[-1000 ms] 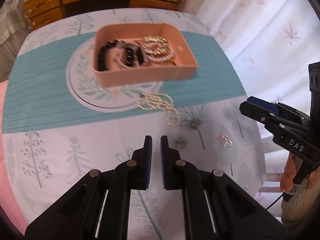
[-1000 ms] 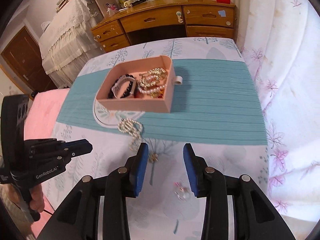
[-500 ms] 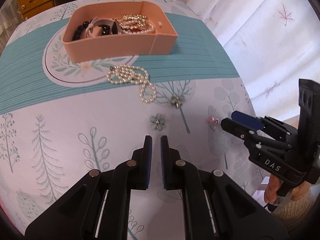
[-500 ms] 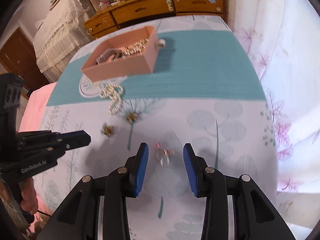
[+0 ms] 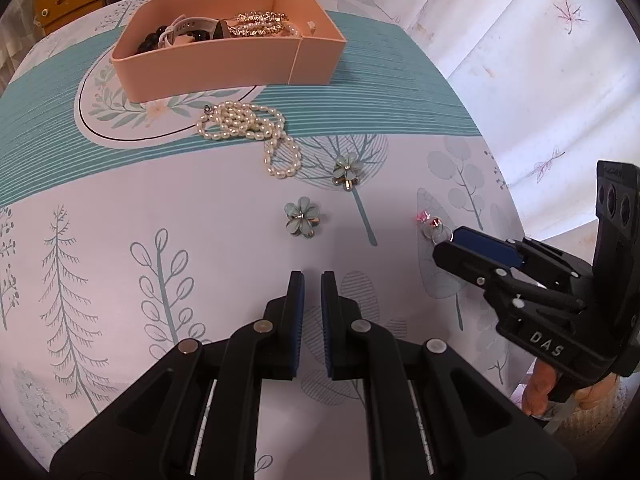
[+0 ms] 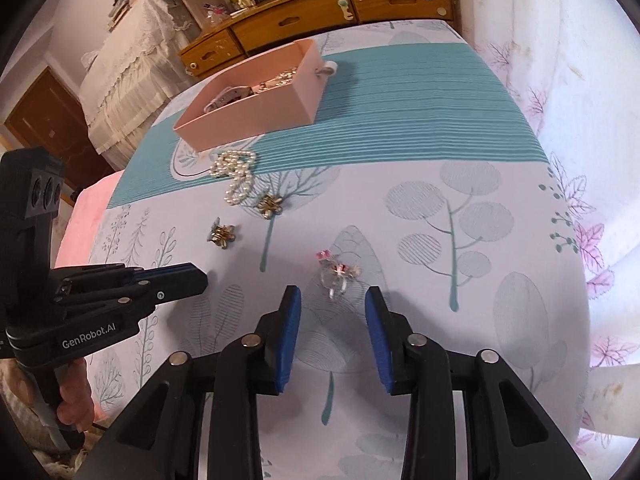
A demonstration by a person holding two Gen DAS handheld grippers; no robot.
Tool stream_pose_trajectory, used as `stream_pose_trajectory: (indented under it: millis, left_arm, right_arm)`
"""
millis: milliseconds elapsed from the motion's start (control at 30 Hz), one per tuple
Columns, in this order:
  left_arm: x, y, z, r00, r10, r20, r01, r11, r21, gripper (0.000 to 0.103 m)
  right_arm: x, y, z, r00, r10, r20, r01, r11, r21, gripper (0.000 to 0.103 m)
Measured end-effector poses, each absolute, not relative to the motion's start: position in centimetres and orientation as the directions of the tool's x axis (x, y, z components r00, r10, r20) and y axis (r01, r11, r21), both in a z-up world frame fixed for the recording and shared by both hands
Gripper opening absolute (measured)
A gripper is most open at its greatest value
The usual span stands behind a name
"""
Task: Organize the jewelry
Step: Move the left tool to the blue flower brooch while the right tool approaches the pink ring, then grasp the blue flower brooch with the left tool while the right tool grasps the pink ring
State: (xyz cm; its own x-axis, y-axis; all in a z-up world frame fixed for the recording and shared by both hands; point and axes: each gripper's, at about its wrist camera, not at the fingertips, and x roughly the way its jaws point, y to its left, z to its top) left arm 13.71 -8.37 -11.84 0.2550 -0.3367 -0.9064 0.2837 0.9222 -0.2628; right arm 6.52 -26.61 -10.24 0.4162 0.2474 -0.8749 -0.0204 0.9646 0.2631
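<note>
The cloth [image 5: 120,216] is white with grey-green trees and leaves, crossed by a teal striped band. The box [image 5: 224,60] is peach pink. The pearls [image 5: 248,124] are cream white. Two flowers [image 5: 303,217] are pale green with gold. The ring [image 6: 338,274] is clear with pink stones. The gripper pads [image 6: 290,336] are blue on black. The curtain [image 6: 580,80] is white with pink leaves.

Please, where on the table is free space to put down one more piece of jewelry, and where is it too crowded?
Free: the teal stripe right of the pink box, and the white cloth left of the flower earrings. Crowded: the middle, with the pearl necklace, the earrings and the small pink-stoned piece ahead of the right tongs.
</note>
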Motion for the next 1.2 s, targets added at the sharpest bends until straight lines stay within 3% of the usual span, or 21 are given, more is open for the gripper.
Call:
stream_pose_trajectory:
  millis: [167, 267, 1200]
  left_arm:
    - [13.9, -7.7, -11.7, 0.256, -0.340, -0.905, 0.270, 0.924, -0.271, 0.006]
    - [14.0, -7.3, -11.6, 0.257, -0.344, -0.903, 0.262, 0.924, -0.277, 0.006]
    - [16.0, -7.5, -11.0, 0.241, -0.396, -0.886, 0.279, 0.903, -0.327, 0.006]
  right_arm:
    - [6.7, -25.6, -10.5, 0.423, 0.234, -0.875, -0.060, 0.971, 0.231, 0.010]
    - [6.5, -25.4, -10.4, 0.436, 0.220, -0.872, -0.074, 0.975, 0.209, 0.004]
    - [4.2, -26.1, -6.7, 0.514, 0.268, -0.815, -0.088, 0.961, 0.261, 0.002]
